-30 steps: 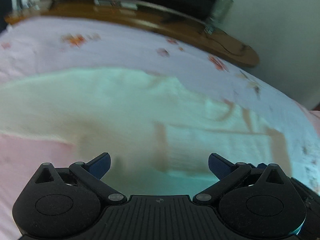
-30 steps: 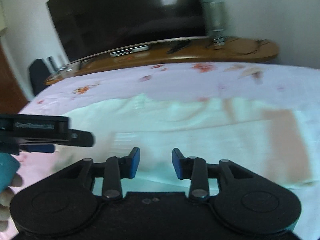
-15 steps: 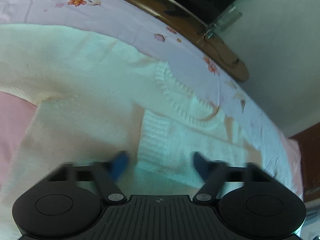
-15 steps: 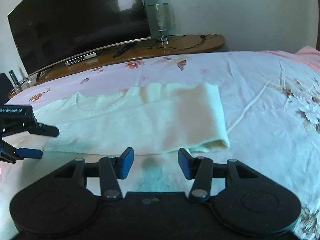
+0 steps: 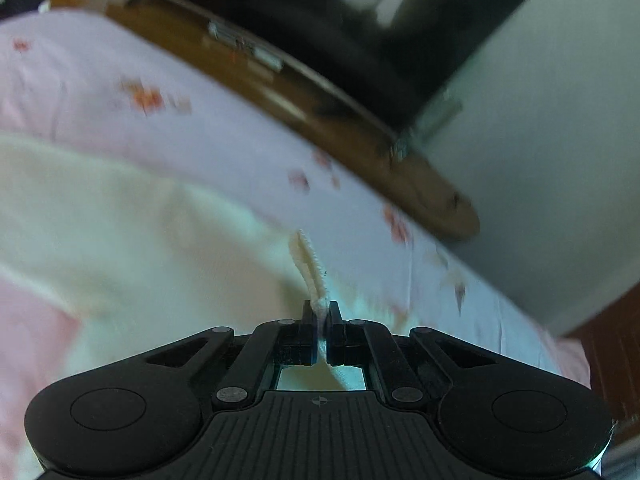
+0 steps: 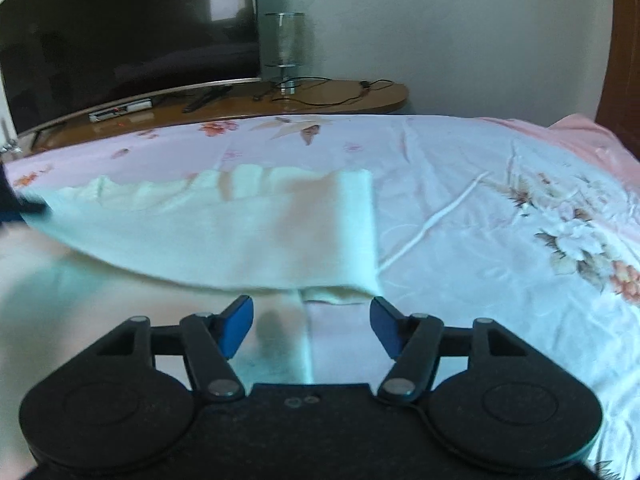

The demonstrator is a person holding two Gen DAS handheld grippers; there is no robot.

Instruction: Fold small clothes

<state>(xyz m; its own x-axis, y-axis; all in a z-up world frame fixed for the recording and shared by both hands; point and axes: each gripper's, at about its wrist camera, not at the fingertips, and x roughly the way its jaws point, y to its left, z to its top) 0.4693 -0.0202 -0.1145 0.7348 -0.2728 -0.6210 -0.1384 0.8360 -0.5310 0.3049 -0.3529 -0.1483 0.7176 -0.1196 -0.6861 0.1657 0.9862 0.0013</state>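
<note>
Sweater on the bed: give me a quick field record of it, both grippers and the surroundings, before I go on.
garment: cream knit sweater, partly folded, lying on the bedsheet
surface: pink floral bedsheet
left gripper: shut on a pinched ridge of the sweater's fabric
right gripper: jaws opening, nothing between the pads; just short of the sweater's near edge
background: dark TV on a wooden stand
image quality: left wrist view blurred
</note>
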